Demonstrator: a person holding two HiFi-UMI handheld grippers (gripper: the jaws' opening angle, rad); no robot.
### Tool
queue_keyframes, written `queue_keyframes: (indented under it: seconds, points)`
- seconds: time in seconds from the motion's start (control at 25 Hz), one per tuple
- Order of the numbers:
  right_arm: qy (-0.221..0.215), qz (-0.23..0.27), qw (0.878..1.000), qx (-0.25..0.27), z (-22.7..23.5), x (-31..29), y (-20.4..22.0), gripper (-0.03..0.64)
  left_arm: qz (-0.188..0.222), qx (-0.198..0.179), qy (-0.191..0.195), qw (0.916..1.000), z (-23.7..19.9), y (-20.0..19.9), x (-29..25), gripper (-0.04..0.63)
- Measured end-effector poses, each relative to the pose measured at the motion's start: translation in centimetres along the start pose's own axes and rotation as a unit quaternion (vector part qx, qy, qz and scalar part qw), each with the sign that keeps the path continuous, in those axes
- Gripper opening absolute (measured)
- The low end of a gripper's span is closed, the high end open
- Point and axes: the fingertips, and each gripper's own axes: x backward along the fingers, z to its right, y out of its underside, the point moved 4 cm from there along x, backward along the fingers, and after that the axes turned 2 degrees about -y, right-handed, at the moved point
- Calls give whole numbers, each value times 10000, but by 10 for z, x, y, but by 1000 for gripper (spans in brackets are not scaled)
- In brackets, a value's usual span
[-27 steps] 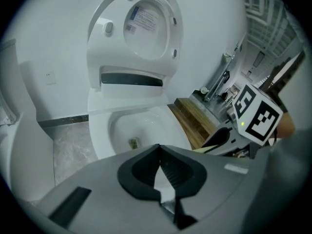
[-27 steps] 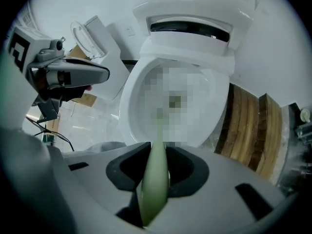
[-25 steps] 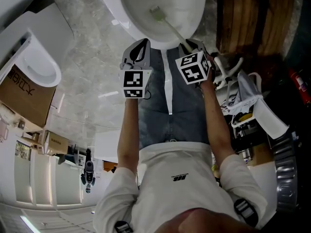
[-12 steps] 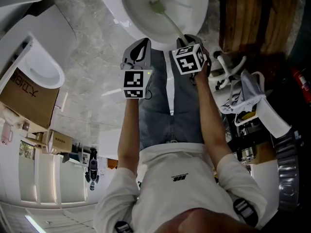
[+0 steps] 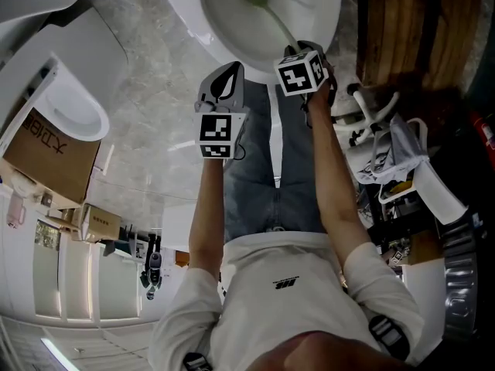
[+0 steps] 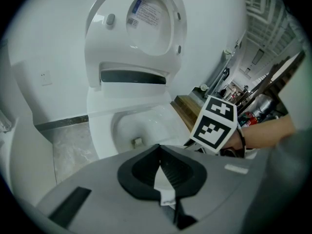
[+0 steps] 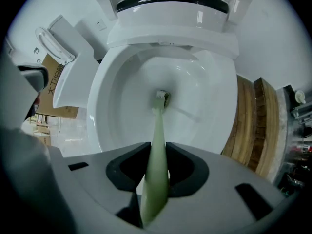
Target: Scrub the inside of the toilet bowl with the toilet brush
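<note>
The white toilet bowl (image 5: 232, 23) is at the top of the head view. A pale green toilet brush (image 7: 157, 145) runs from my right gripper (image 7: 157, 172) down into the bowl (image 7: 122, 91). Its small head (image 7: 162, 97) rests at the drain. The right gripper (image 5: 297, 52) is shut on the brush handle, just over the bowl's near rim. My left gripper (image 5: 226, 74) hovers left of it, short of the rim, shut with nothing in it. In the left gripper view the shut jaws (image 6: 160, 167) face the bowl (image 6: 161, 118), with the brush head (image 6: 137, 141) visible inside.
The seat and lid (image 6: 151, 23) stand raised against the wall. A loose white toilet seat (image 5: 66, 103) and a cardboard box (image 5: 46, 157) lie left on the grey floor. A wooden panel (image 5: 402, 29) and cluttered white gear (image 5: 394, 157) stand to the right.
My right gripper has pushed forward toward the bowl, sliding the brush head deeper toward the drain. The left gripper has hardly moved.
</note>
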Motion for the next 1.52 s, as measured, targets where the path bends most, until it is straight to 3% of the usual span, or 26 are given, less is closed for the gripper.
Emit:
queue_keyframes:
  seconds: [0.44, 1.04, 1.52]
  points:
    - [71, 105, 9999, 30, 6, -4, -16, 89, 45, -35, -40, 10000, 2, -3, 4, 10]
    - [8, 39, 9993, 360, -1, 30, 42, 89, 289, -64, -203, 9994, 30, -9, 23, 9]
    - [-7, 964, 9936, 586, -4, 128, 58, 89, 641, -138, -326, 9973, 68, -37, 70, 10]
